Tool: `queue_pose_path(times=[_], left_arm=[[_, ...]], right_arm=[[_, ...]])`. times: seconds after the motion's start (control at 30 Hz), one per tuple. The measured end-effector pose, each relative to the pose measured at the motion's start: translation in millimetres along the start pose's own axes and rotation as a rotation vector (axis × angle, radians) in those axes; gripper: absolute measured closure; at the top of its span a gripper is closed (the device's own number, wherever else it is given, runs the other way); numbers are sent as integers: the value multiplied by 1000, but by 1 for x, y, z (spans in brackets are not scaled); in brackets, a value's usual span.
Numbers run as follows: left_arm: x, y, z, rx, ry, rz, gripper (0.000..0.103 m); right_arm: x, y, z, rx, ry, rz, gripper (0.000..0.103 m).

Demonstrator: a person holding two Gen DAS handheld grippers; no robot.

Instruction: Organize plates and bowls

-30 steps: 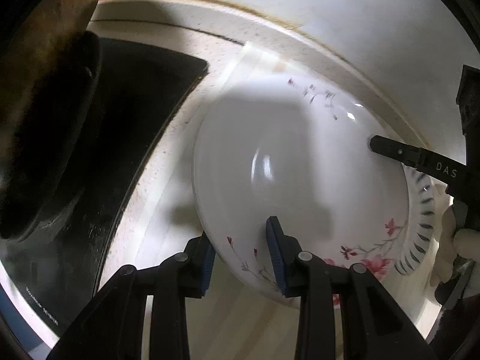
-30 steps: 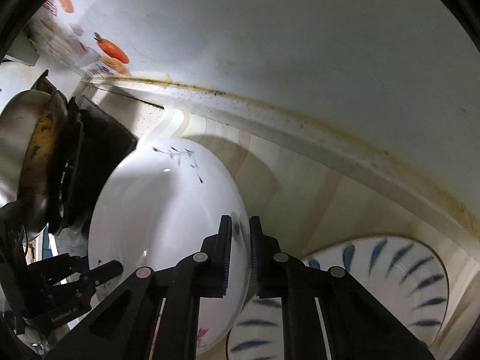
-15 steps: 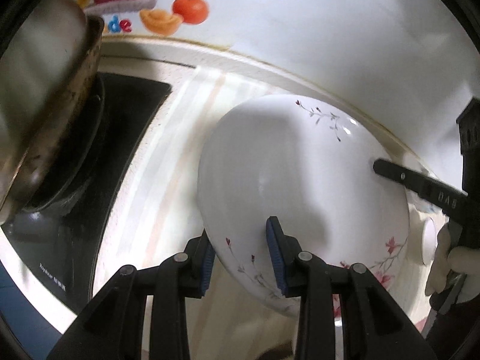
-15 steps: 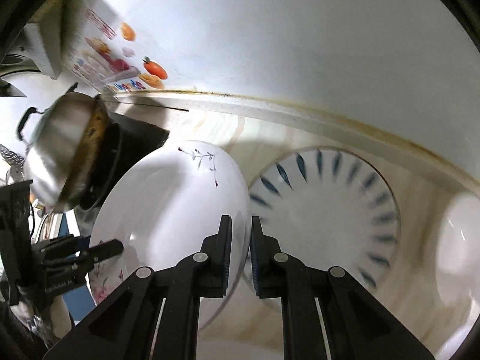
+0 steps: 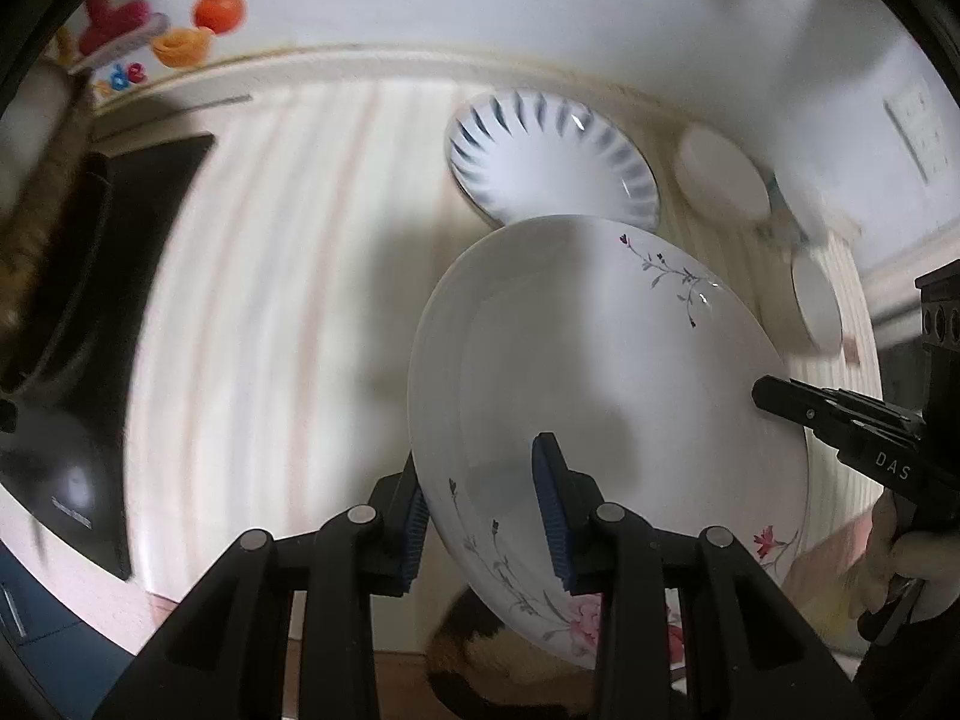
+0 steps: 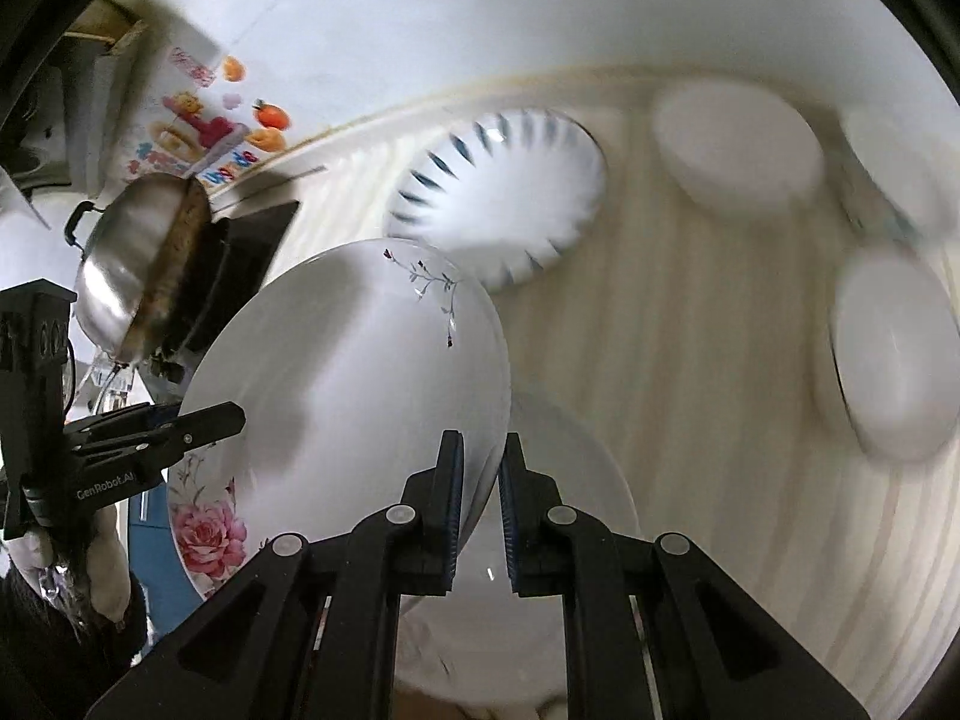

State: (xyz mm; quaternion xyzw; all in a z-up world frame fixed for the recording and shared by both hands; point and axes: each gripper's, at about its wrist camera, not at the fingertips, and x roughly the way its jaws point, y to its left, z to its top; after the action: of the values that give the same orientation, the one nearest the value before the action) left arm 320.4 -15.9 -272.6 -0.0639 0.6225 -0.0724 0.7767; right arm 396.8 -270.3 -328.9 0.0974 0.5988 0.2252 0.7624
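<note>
The pale, striped worktop point(image 6: 690, 372) carries a round blue-rayed plate point(image 6: 504, 192) and small white bowls point(image 6: 738, 144). Above it hangs a glossy floral plate point(image 5: 606, 372), rim clamped by the left tongs point(image 5: 486, 516) and opposite by the right tongs point(image 6: 480, 504).

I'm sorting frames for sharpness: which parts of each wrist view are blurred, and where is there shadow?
Left wrist view: the floral plate and left gripper are sharp, the counter and stove smeared; a grey shadow lies left of the plate. Right wrist view: the white bowls are blurred, the right gripper crisp.
</note>
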Motion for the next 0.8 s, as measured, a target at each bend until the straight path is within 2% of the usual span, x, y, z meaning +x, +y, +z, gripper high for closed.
queue_pose_path(times=[0.2,0.37,0.6,0.8], left_arm=[[24,-22,-19,61,54,15,73],[38,-30,-25,94,79,39,73],[53,-34,-30,120,104,79,73],[64,-30,-29,102,138,97,73]], right_arm=[[8,-34,-50,97,23,-11,90],[17,-43,-68,113,39,-26,90],[26,-47,-76,120,55,-33,90],[29,-47,-74,123,73,-34,90]])
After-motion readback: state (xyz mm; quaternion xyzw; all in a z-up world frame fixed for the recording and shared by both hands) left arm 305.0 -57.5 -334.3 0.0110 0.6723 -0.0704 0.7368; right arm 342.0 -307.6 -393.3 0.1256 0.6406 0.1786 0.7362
